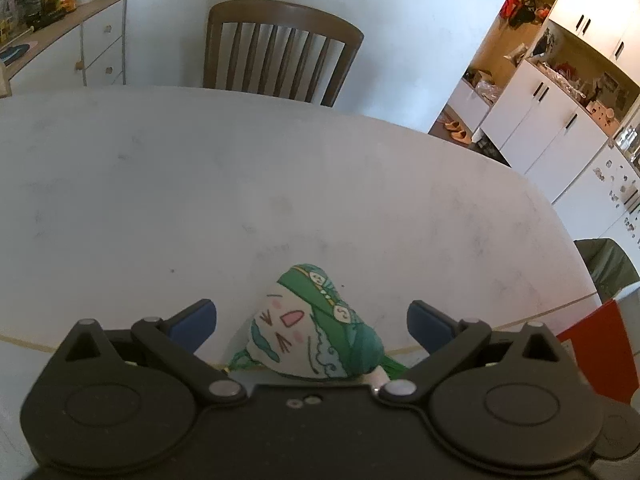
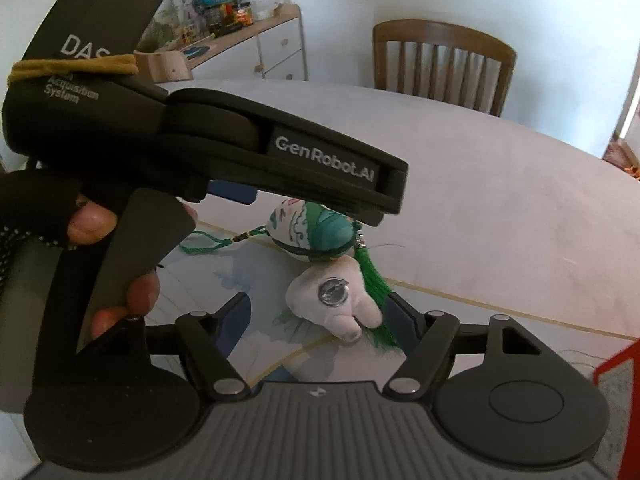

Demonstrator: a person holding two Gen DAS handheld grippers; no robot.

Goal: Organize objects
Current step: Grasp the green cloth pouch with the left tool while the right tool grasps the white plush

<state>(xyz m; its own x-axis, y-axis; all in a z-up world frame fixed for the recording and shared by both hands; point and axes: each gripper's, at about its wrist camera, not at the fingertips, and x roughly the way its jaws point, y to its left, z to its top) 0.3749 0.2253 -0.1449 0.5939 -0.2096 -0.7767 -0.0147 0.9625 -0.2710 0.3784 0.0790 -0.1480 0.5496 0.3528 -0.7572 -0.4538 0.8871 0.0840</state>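
Left hand-held gripper (image 1: 312, 320): blue-padded fingers (image 1: 196, 322) spread apart, nothing clamped; poised low over near edge of bench (image 1: 160, 184), straddling green-and-white pouch (image 1: 316, 328) without visible contact.

Right hand-held gripper (image 2: 320, 316): fingers apart, nothing clamped; pink plush toy (image 2: 340, 300) lying between them, contact with right finger not discernible.

Green-and-white pouch: cartoon face, green wrap, green cord loop (image 2: 204, 244) and green tassel (image 2: 374, 280); resting on bench beneath left gripper body, touching plush toy.

Pink plush toy: round silver disc on top; lying on bench just nearer than pouch.

Gloved hand (image 2: 80, 232): wrapped round left gripper handle.

Red box (image 2: 616, 364): at right edge of bench.

Wooden chair (image 1: 280, 48): at far side of bench.
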